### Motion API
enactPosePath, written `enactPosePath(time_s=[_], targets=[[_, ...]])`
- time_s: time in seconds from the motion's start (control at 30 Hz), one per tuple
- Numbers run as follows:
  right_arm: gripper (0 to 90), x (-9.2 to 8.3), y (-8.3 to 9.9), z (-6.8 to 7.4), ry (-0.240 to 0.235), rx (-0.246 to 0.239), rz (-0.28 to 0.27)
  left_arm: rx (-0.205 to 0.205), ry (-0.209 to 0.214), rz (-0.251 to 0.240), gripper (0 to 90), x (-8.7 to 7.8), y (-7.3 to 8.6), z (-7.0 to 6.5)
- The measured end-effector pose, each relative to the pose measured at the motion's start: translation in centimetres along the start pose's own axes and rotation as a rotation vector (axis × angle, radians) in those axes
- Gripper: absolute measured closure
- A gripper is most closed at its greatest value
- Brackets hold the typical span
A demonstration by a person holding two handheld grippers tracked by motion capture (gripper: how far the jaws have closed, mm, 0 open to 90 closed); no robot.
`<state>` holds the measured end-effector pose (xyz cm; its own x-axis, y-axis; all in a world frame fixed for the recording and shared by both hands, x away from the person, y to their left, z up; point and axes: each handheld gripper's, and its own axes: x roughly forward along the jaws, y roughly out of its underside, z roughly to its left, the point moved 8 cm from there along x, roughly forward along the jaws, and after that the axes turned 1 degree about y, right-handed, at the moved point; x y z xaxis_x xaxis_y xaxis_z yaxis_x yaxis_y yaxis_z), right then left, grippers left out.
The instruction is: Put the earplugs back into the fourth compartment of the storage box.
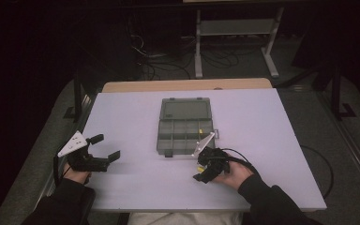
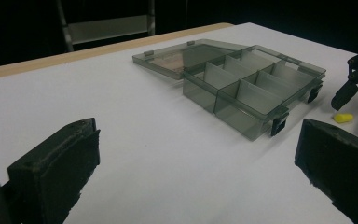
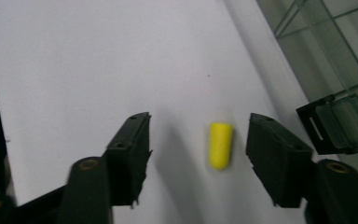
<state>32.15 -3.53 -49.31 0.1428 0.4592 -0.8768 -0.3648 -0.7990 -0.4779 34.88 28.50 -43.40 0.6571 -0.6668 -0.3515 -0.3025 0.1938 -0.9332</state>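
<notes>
Right gripper view: small yellow plug (image 3: 221, 145) lies flat on the white bench (image 3: 74, 60), between the two black jaws of the right gripper (image 3: 198, 154). Jaws half spread, gap on both sides of the plug, so no contact w/ it yet; it sits a bit closer to the jaw on the picture's right. Clear grey compartment box (image 3: 335, 70) shows at the upper right of that view, its dark latch (image 3: 328, 126) just beside the jaw on that side.

High view: right gripper (image 1: 200, 171) sits near the bench's front edge, right of centre, tilted down at the surface, person's hand (image 1: 236, 174) behind it. Plug (image 1: 199, 168) is a tiny yellow spot at the tips. Box (image 1: 185, 133) lies mid-bench w/ its lid (image 1: 184, 108) folded back flat toward the far edge; plug is just off the box's front right corner, outside it.

Left gripper (image 1: 105, 146) rests near the front left part of the bench, jaws wide apart, nothing between them. Left gripper view: box (image 2: 256, 88) ahead, plug (image 2: 343, 117) beyond its corner, under the other gripper's tip.
</notes>
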Motion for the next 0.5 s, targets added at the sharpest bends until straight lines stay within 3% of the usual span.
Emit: enactPosePath(time_s=[0.3,0.5], targets=[[78.3,0.17,0.12,-0.17,0.030,0.004,0.017,0.001,0.002,0.001,0.0,0.01,0.00,-0.02],[79.4,0.07,0.05,-0.06,0.033,0.001,0.018,0.002,0.002,0.000,0.0,0.01,0.00,-0.02]])
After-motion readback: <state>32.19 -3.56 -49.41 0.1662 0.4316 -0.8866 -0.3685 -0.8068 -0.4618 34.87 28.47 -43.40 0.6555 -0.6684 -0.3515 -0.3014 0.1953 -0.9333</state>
